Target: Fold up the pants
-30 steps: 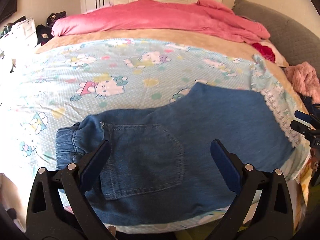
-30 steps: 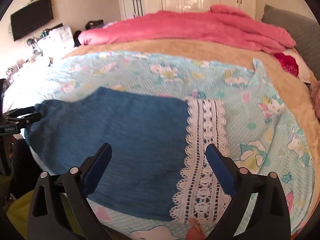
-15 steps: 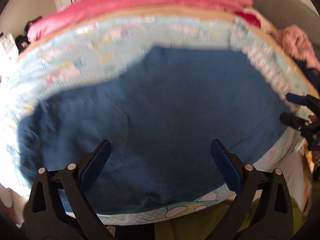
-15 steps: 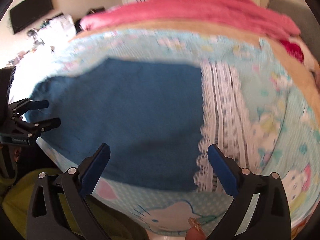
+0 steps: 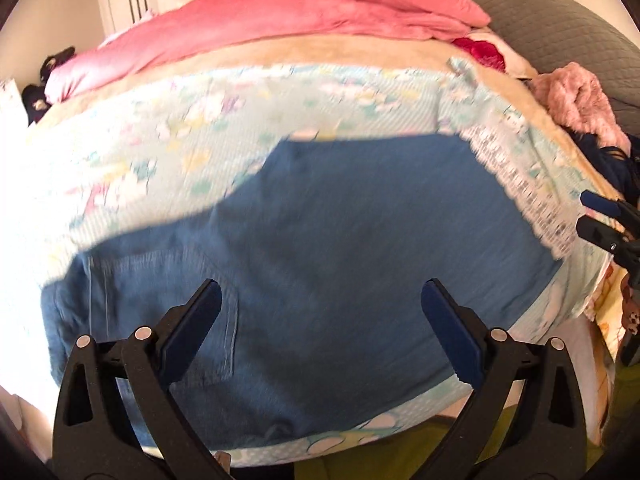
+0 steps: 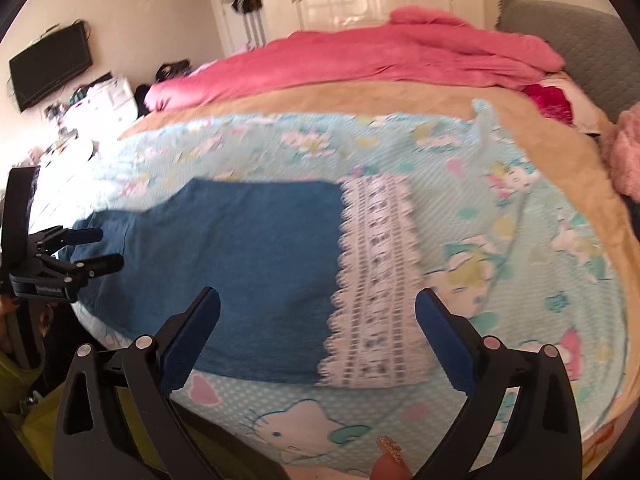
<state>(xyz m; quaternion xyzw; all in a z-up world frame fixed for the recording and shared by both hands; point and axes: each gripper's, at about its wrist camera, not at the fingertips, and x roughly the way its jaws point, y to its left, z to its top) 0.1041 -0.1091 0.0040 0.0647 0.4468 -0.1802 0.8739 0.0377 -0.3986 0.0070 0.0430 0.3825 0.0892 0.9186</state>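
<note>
Blue denim pants (image 5: pixel 320 264) lie flat along the near edge of the bed, waist and back pocket at the left, white lace cuff (image 5: pixel 520 188) at the right. They also show in the right wrist view (image 6: pixel 240 272), with the lace cuff (image 6: pixel 376 280). My left gripper (image 5: pixel 320 320) is open and empty, above the pocket end. My right gripper (image 6: pixel 316 328) is open and empty, above the cuff end. Each gripper shows in the other's view: right gripper (image 5: pixel 600 216), left gripper (image 6: pixel 92 250).
The bed has a light blue cartoon-print sheet (image 6: pixel 500 240) over a tan blanket (image 5: pixel 320 52). A pink duvet (image 5: pixel 280 20) lies at the far side. A fluffy pink garment (image 5: pixel 580 100) and grey headboard (image 5: pixel 560 20) are at the right. A TV (image 6: pixel 48 64) hangs left.
Both cameras have swung: they dipped toward the pants half a second ago and now sit a little higher and farther back. Both grippers stay open. The pants have not moved.
</note>
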